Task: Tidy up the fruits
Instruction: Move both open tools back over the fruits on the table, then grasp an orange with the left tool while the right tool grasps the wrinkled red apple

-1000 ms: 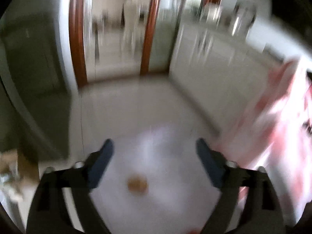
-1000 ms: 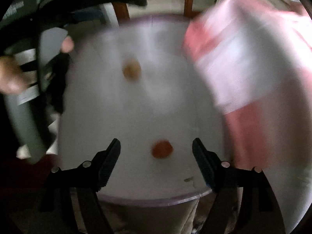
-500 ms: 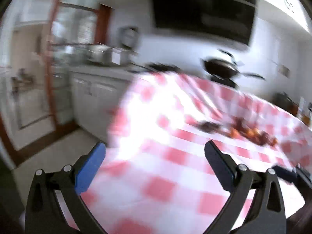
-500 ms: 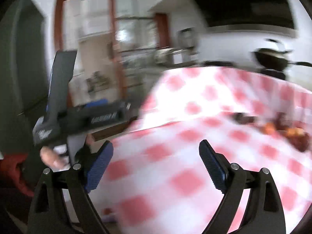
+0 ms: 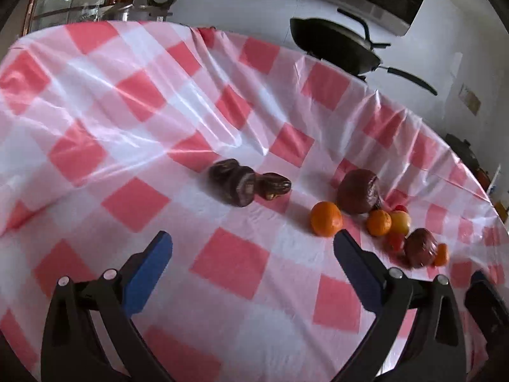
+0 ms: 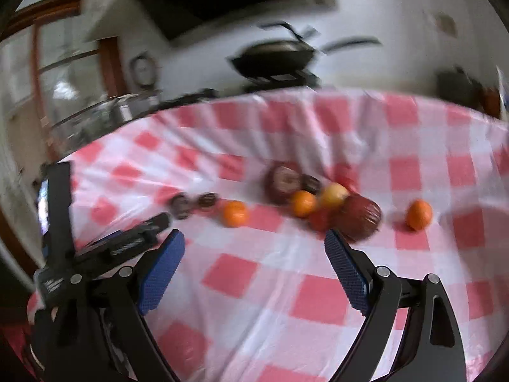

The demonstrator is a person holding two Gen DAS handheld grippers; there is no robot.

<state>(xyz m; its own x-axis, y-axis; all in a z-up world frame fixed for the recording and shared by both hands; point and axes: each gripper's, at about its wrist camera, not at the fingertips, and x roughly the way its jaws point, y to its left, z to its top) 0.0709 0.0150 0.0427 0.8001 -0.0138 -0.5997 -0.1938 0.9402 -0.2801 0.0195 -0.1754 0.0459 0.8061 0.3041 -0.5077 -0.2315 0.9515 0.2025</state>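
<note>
Both tongs stand wide open and hold nothing: the left tongs (image 5: 253, 248) and the right tongs (image 6: 254, 245) hang above the near part of the desk (image 5: 229, 261), which wears a red and white checked cloth. The fruits lie farther out, in a loose group. Two dark wrinkled fruits (image 5: 245, 183) touch each other at the left, with their long axis running left to right. An orange (image 5: 326, 218) sits just beside a big dark round fruit (image 5: 358, 191), and more small fruits (image 5: 394, 222) crowd to the right. One orange (image 6: 419, 215) lies apart at the far right. I judge this is the approach step, with no fruit chosen yet. The next move calls for lowering one pair of tongs around a single fruit, probably the near orange, without pushing its neighbours.
</note>
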